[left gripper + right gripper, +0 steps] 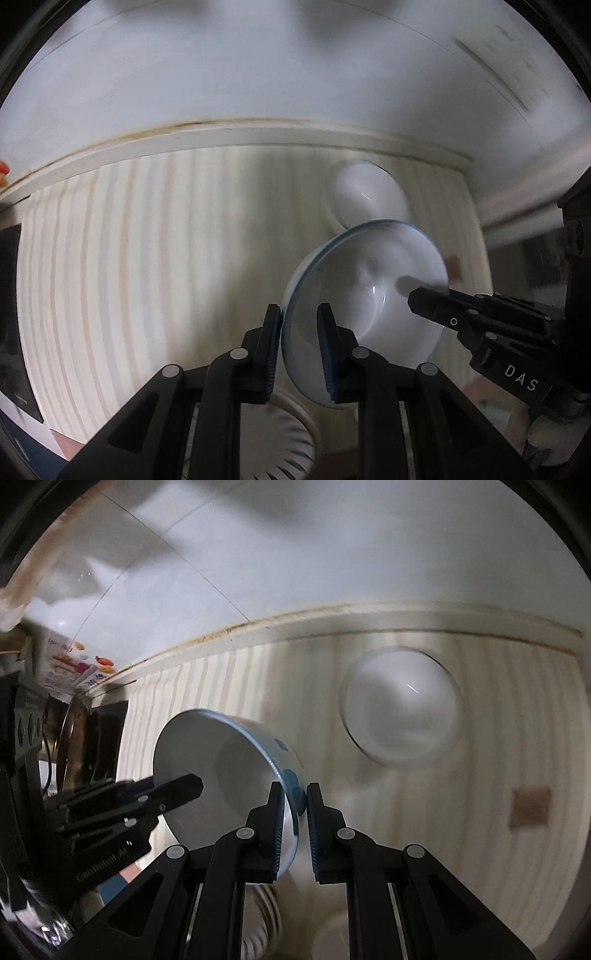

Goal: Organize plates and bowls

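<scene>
A white bowl with a blue rim and blue flower marks (369, 273) (207, 746) hangs tilted above the striped tablecloth (147, 258), held from both sides. My left gripper (299, 314) is shut on its near rim, one finger inside and one outside. My right gripper (295, 788) is shut on the opposite wall. Each gripper shows in the other's view: the right gripper (415, 299) coming in from the right, the left gripper (195, 784) from the left. A second, plain white bowl (365, 195) (402, 705) sits upright on the cloth beyond.
A ribbed white plate (284, 443) (258, 919) lies below the grippers at the near edge. A small brown patch (530, 806) marks the cloth at the right. The white wall (295, 74) backs the table. A printed carton (74, 664) and dark clutter stand at the far left.
</scene>
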Available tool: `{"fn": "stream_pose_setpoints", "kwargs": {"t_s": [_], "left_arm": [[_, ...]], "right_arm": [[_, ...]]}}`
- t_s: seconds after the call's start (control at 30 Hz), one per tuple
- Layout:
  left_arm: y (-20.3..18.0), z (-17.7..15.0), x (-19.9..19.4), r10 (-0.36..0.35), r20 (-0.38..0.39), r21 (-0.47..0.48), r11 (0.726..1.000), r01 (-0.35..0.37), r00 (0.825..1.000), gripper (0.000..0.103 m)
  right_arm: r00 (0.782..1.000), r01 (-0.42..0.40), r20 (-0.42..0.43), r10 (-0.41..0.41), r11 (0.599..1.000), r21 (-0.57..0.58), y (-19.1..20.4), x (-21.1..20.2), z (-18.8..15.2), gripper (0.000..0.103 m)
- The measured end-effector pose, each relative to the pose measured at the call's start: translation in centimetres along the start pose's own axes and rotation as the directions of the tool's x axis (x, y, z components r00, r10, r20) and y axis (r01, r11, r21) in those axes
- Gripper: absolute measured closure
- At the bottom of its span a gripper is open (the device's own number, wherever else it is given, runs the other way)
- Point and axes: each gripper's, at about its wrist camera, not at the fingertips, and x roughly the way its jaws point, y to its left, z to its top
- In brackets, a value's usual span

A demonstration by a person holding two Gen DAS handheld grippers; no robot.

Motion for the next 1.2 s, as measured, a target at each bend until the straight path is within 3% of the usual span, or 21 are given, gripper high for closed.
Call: {"fn": "stream_pose_setpoints", "kwargs": {"t_s": [0.33,0.5,0.77,0.93,1.2], "left_arm": [[-6.5,-5.4,3.7,-0.028,-0.151,0.120,0.992,0.046,0.988,0.085],[-8.0,-6.7,6.2,0.014,-0.201,0.167,0.986,0.020,0.980,0.085],[-9.9,-9.0,8.4,0.106,-0.232,0.241,0.969,-0.048,0.967,0.085],[-10.7,-9.3,9.4,0.151,-0.211,0.273,0.958,-0.090,0.966,0.085],[-10.5,-9.2,9.4,0.154,-0.213,0.268,0.959,-0.094,0.965,0.085]], "right_arm": [[0.998,0.043,-0.056,-0.037,0.994,0.105,-5.7,-3.9,-11.7,0.089],[0.995,0.059,-0.089,-0.046,0.987,0.149,-8.0,-2.6,-14.4,0.089],[0.995,0.028,-0.100,-0.011,0.984,0.174,-9.5,-0.5,-15.9,0.089],[0.993,0.045,-0.114,-0.025,0.984,0.173,-10.0,0.2,-16.4,0.089],[0.991,0.051,-0.128,-0.031,0.986,0.157,-9.8,0.4,-15.8,0.089]]}}
